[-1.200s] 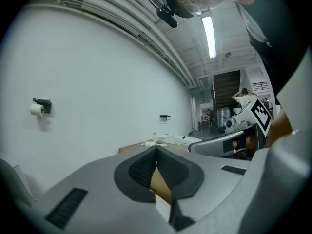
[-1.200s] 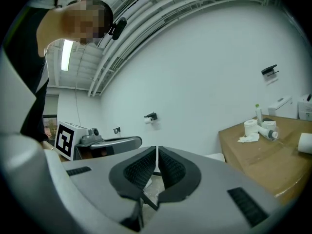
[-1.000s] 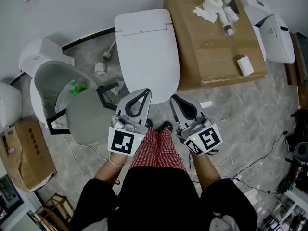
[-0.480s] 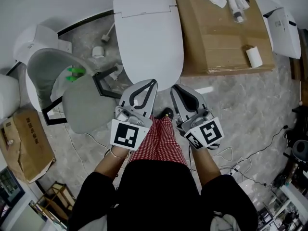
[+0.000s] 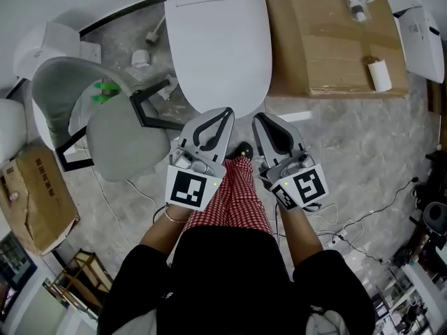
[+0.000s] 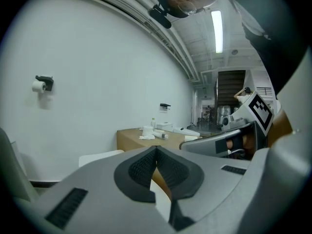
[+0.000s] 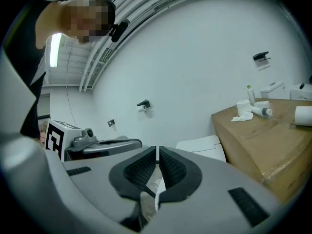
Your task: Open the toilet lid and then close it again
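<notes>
My left claw [image 5: 223,113] and right claw [image 5: 261,119] are both pinched together, empty. The toilet lid [image 5: 220,40] lies down at twelve o'clock, unopened; next I'd hook its front rim.

Grey marble floor [image 5: 363,152], white wall [image 7: 195,57]

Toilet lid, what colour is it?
The toilet lid is plain white. It shows best in the head view.

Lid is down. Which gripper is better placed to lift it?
Left, probably. The left gripper, shut, points at the toilet lid's front edge; the right gripper, also shut, points just off its right side.
</notes>
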Tool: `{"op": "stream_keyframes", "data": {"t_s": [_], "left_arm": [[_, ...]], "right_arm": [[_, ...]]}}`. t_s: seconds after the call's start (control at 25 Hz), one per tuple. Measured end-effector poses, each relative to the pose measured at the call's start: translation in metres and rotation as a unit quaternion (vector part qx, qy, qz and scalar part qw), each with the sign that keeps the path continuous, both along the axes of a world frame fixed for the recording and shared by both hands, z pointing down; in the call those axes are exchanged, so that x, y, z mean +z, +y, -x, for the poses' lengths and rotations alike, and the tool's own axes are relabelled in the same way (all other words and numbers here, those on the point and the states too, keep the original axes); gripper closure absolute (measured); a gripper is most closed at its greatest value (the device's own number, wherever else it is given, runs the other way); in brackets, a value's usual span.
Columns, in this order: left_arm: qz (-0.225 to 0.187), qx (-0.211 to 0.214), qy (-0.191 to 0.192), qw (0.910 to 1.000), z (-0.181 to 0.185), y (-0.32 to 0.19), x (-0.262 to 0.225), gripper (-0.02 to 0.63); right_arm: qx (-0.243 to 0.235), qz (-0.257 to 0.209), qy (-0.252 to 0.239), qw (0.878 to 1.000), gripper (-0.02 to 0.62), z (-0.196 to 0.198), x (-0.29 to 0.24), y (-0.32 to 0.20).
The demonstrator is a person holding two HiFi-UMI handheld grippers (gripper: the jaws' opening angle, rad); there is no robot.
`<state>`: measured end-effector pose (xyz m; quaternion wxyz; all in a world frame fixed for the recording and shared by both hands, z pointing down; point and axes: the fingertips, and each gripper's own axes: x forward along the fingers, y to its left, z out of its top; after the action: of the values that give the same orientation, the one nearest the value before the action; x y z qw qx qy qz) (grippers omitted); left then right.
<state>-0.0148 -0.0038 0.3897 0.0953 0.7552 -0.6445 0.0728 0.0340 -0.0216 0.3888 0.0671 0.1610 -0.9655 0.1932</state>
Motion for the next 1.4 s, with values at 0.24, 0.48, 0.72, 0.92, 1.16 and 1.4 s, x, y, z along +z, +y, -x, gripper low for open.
{"op": "stream_keyframes", "data": {"t_s": [0.24,0.48,0.72,0.92,1.16,1.4], "left_arm": [[0.009,-0.001,0.004,0.9999,0.002,0.002,0.021,0.601],[0.031,-0.013,0.037,0.9987,0.001,0.01,0.053,0.601],[0.056,-0.018,0.046,0.9972,-0.005,0.021,0.088,0.601],[0.069,-0.024,0.054,0.9958,-0.007,0.025,0.112,0.602],[0.074,-0.025,0.047,0.9959,-0.01,0.03,0.134,0.602],[0.084,-0.012,0.028,0.996,-0.023,0.04,0.162,0.603]], "right_arm": [[-0.003,0.0,0.012,1.0,0.572,0.003,0.018,-0.001],[-0.004,0.008,0.025,1.0,0.572,0.001,0.045,0.001],[-0.012,0.018,0.045,0.999,0.572,-0.001,0.075,0.01],[-0.016,0.018,0.066,0.998,0.572,-0.005,0.1,0.014],[-0.014,0.022,0.078,0.997,0.572,-0.011,0.127,0.018],[-0.003,0.037,0.075,0.996,0.572,-0.019,0.152,0.017]]}}
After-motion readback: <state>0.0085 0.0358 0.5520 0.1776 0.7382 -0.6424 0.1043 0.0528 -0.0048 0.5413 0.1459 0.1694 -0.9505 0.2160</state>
